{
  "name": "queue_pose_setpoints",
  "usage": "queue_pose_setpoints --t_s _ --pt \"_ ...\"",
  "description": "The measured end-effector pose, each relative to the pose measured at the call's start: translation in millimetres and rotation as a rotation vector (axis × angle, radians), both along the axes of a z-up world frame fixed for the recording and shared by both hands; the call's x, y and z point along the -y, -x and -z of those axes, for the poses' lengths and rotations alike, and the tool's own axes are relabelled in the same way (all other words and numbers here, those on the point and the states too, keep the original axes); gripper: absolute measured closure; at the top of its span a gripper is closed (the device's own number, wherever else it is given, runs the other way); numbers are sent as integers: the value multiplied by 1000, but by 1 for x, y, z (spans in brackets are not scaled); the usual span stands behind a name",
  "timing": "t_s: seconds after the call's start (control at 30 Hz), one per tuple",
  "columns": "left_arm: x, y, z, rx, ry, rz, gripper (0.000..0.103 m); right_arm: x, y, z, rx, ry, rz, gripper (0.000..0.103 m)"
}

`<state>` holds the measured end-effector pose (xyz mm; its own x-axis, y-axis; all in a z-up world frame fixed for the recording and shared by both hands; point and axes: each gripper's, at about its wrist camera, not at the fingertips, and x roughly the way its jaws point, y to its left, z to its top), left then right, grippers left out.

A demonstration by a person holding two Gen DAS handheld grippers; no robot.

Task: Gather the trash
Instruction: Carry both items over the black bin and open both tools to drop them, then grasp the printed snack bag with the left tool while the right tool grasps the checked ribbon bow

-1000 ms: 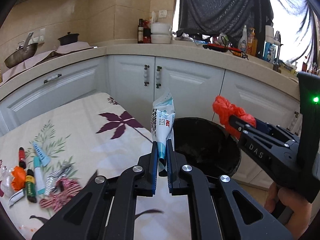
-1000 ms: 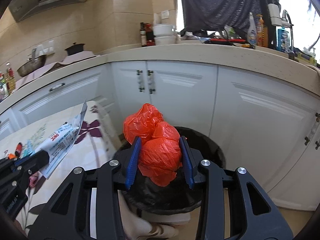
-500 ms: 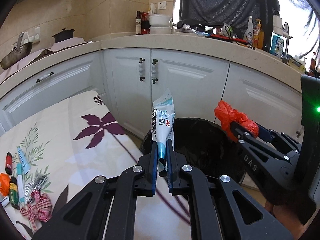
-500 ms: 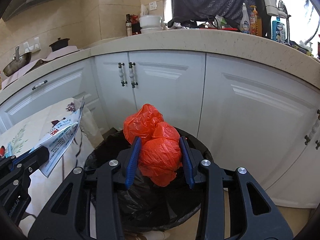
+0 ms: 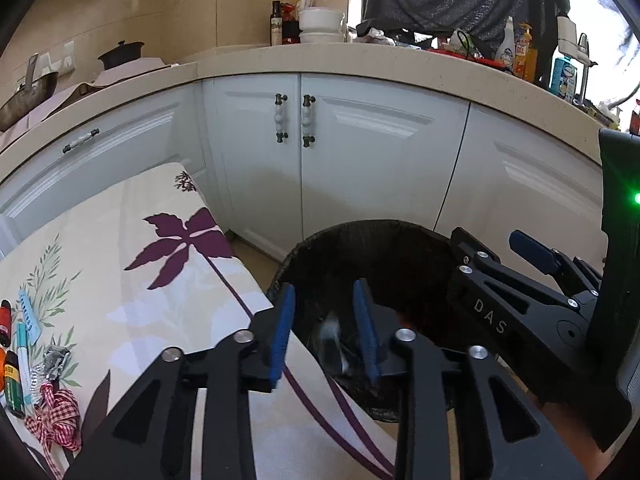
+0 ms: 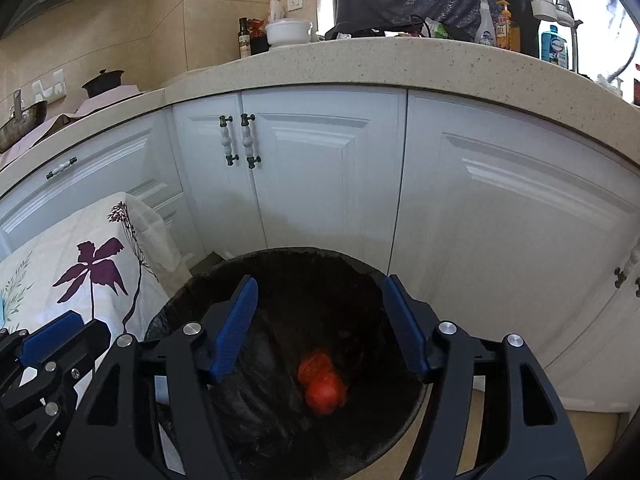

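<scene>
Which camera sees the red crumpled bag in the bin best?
The right wrist view: the red bag shows clearly, lying in the black bin, between the open right tool fingers. The left wrist view shows only a faint reddish glow there, behind the tools.

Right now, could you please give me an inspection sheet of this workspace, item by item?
Surface: floral tablecloth over the table, beside the bin.
Job's things: black-lined trash bin; orange plastic bag inside it; blurred wrapper dropping in.
Clutter: markers, checked ribbon and foil scraps on the cloth's left edge.
Grippers: left gripper and right gripper over the bin, jaws just opened, nothing pressed.
Cables: nothing seen near the bin.
Surroundings: white cabinets, countertop bottles, pan.
</scene>
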<state>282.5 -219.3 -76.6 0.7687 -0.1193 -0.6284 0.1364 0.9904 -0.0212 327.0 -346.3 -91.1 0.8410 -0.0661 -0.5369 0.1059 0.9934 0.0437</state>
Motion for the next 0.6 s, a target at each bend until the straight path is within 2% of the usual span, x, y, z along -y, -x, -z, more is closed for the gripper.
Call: queue_pose_setpoints --t_s 0.33,0.6 --pt "-38 28 -21 34 27 -50 62 -18 25 -20 34 -4 -21 39" --pt "-92 74 -33 53 14 -125 57 -62 63 -31 51 -36 -105 39"
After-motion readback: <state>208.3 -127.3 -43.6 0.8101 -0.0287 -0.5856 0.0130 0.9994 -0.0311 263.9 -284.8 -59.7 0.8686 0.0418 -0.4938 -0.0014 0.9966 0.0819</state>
